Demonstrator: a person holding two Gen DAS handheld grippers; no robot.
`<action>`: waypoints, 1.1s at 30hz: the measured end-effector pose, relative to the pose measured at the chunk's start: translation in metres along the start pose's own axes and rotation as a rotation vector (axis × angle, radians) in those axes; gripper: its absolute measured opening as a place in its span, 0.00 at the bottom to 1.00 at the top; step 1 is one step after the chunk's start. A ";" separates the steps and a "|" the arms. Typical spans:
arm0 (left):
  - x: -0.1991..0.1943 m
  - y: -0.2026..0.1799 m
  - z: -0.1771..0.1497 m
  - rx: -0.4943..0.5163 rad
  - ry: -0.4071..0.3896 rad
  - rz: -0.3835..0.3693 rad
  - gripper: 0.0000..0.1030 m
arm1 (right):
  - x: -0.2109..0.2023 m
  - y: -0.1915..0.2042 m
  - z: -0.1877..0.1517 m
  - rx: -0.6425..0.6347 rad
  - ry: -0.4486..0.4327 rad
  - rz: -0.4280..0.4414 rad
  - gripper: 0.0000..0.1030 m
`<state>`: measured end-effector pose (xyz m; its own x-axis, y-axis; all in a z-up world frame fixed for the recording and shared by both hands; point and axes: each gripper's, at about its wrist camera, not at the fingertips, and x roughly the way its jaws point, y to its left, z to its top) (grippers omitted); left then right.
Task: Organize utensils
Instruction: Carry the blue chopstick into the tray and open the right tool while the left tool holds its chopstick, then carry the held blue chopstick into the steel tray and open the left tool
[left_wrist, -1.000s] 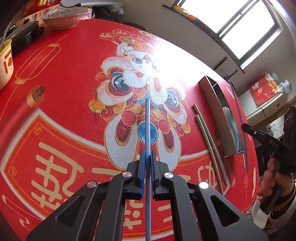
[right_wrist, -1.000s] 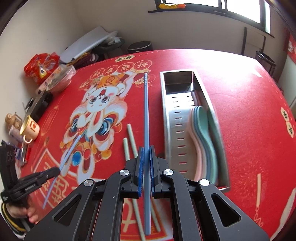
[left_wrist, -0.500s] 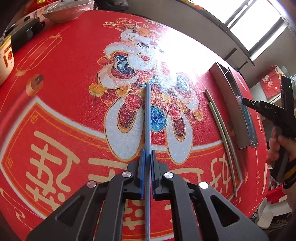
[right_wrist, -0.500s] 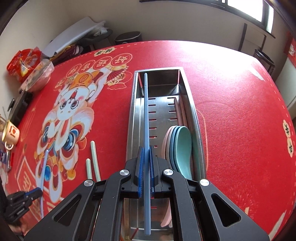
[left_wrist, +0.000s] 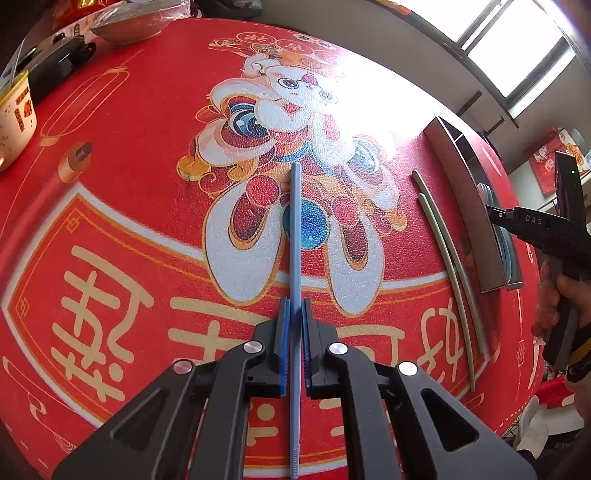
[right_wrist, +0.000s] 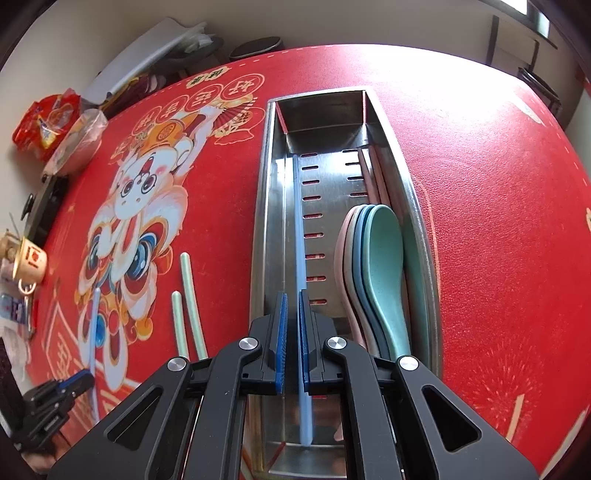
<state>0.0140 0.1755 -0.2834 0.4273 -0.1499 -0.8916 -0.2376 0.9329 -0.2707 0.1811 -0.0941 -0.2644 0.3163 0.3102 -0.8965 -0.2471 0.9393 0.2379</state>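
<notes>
The right gripper (right_wrist: 291, 299) has its jaws drawn close on a pale blue chopstick (right_wrist: 300, 236), which sits against the right-hand pad and points down the length of the steel utensil tray (right_wrist: 264, 206). The stick's far tip reaches the slotted floor near the tray's far partition, and its near end touches the tray floor below the gripper. Just right of it in the same tray lies a nested stack of spoons (right_wrist: 384, 258), pink, blue and mint, with a pair of pinkish chopsticks (right_wrist: 373, 173) along the right wall.

The left gripper (left_wrist: 295, 306) is clamped on a second blue chopstick (left_wrist: 295, 229), held above the lion-dance figure (left_wrist: 288, 155) printed on the red tablecloth (left_wrist: 129, 155).

Between the two grippers, two pale green chopsticks (right_wrist: 190, 295) lie side by side on the cloth, just left of the tray and apart from it.

A person's hand (left_wrist: 554, 306) grips the handle of the right gripper at the table edge. Along the far left edge stand a mug (right_wrist: 31, 258), a film-covered bowl (right_wrist: 74, 144) and a red snack bag (right_wrist: 44, 118).
</notes>
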 end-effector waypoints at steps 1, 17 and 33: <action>0.000 -0.002 0.000 0.002 0.002 0.004 0.06 | -0.002 0.001 -0.001 -0.003 -0.003 0.004 0.07; 0.007 -0.019 0.005 0.030 -0.046 0.103 0.06 | -0.066 -0.014 -0.034 0.003 -0.095 0.043 0.08; -0.010 -0.041 0.018 -0.073 -0.088 -0.002 0.05 | -0.084 -0.042 -0.053 0.035 -0.103 0.033 0.08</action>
<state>0.0351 0.1445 -0.2573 0.5019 -0.1199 -0.8566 -0.2977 0.9059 -0.3012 0.1167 -0.1677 -0.2189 0.4019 0.3527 -0.8450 -0.2273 0.9324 0.2811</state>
